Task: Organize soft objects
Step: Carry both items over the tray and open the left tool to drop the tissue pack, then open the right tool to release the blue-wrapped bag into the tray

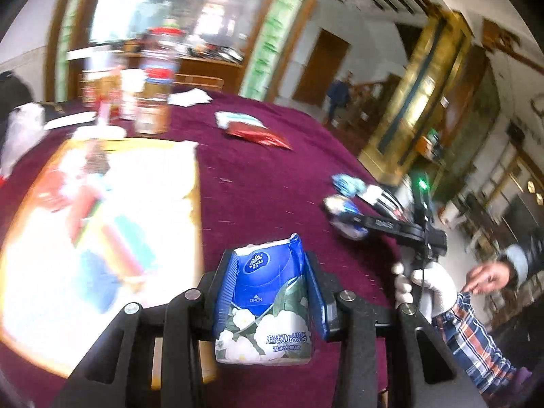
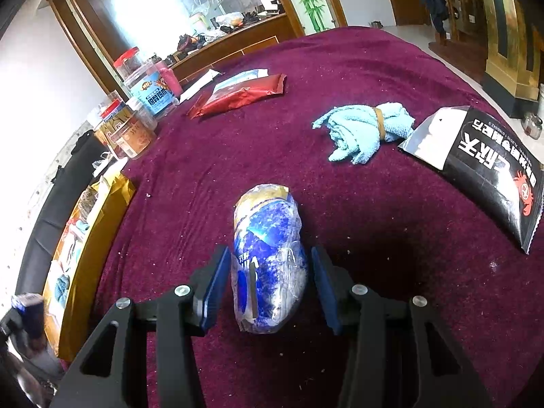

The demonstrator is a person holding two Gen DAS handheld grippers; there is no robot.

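Maroon tablecloth [image 1: 265,183]: soft, light tissue pack [image 1: 263,306] is clamped mid-body by left gripper [image 1: 268,292]; right gripper [image 2: 268,289] straddles crinkly plastic bundle [image 2: 268,258], contact unclear.

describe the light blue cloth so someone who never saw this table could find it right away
On the maroon tablecloth, look past the right gripper toward the far right. The light blue cloth lies left of the black snack bag; it alone is crumpled terry, cinched by a tan band.
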